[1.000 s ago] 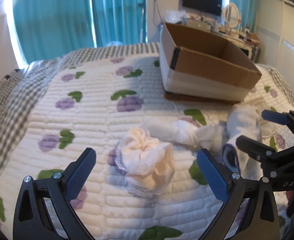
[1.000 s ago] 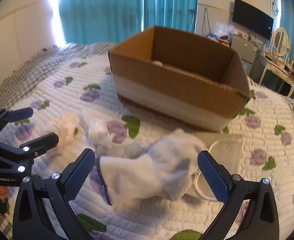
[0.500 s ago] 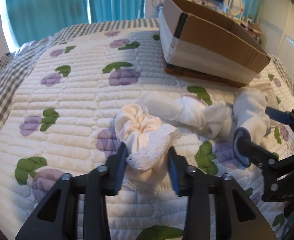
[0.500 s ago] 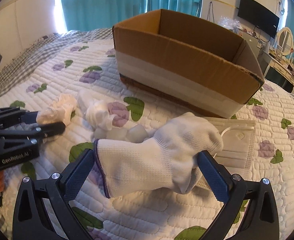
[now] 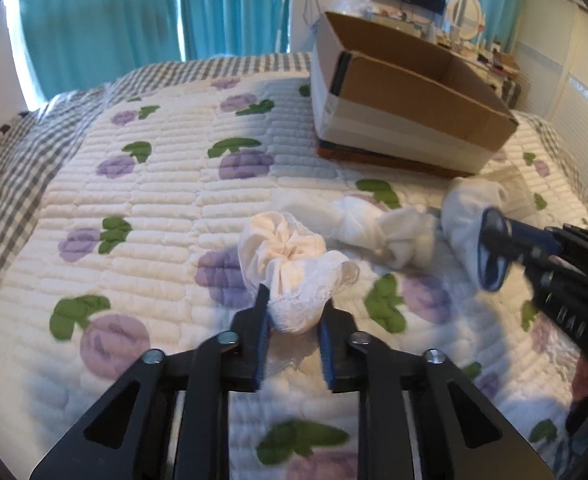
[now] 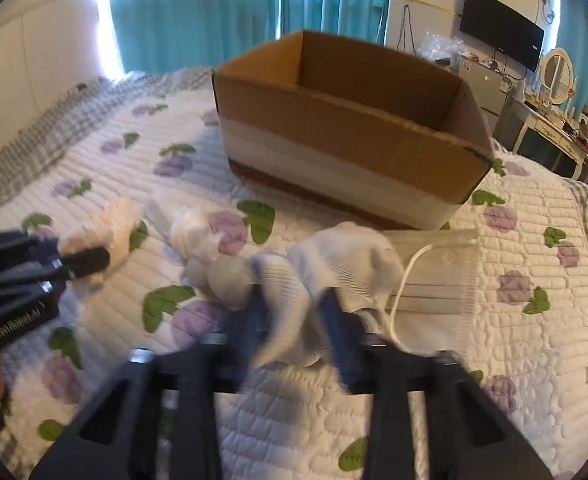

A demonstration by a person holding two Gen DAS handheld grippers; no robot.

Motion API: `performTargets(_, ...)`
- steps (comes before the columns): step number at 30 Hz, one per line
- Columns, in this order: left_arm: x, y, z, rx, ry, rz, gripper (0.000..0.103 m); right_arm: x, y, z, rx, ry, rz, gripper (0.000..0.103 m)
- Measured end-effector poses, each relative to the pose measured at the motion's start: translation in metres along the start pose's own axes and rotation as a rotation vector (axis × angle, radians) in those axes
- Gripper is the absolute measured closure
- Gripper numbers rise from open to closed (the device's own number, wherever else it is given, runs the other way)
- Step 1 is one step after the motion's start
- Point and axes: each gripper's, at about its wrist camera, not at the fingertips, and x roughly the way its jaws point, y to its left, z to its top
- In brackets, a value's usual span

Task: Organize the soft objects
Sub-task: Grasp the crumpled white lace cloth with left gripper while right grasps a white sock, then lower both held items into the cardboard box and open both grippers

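Observation:
My left gripper (image 5: pixel 293 312) is shut on a cream lace scrunchie (image 5: pixel 290 256), held just above the quilt; it also shows in the right wrist view (image 6: pixel 106 224). My right gripper (image 6: pixel 292 308) is shut on a white sock (image 6: pixel 334 256) with a blue cuff; the sock shows in the left wrist view (image 5: pixel 470 208). A knotted white cloth (image 5: pixel 366 220) lies on the quilt between them, and shows in the right wrist view (image 6: pixel 198 232). An open cardboard box (image 6: pixel 346 136) stands behind on the bed, also in the left wrist view (image 5: pixel 406 92).
A pale face mask (image 6: pixel 438 272) with a white ear loop lies on the quilt right of the sock, in front of the box. The floral quilt (image 5: pixel 154 200) covers the bed. A dresser with a mirror (image 6: pixel 558 80) stands beyond the bed's far right.
Both grippers went from wide open to shut: the left closed on the scrunchie first and lifted a little, then the right closed on the sock.

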Motion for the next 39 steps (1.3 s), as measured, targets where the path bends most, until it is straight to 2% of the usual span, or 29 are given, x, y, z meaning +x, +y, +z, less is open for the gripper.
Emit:
performTargets(9, -0.037, -0.022, -0.010, 0.005, -0.038, -0.017, 0.086, -0.056, -0.003, -0.007, 0.060, -0.075, 0.083, 0.095)
performTargets(19, -0.097, -0.047, 0.006, 0.062, -0.159, -0.035, 0.086, -0.129, -0.001, 0.007, 0.047, -0.197, 0.110, 0.095)
performTargets(23, -0.116, -0.055, 0.024, 0.080, -0.207, -0.052, 0.086, -0.154, -0.009, 0.028, 0.041, -0.243, 0.120, 0.095)
performTargets(29, -0.126, -0.069, 0.055, 0.118, -0.260, -0.071, 0.086, -0.178, -0.024, 0.067, 0.013, -0.310, 0.083, 0.095)
performTargets(35, -0.112, -0.081, 0.087, 0.137, -0.272, -0.078, 0.086, -0.176, -0.044, 0.111, 0.019, -0.351, 0.081, 0.095)
performTargets(39, -0.096, -0.094, 0.112, 0.171, -0.298, -0.048, 0.086, -0.160, -0.060, 0.145, 0.013, -0.369, 0.072, 0.095)
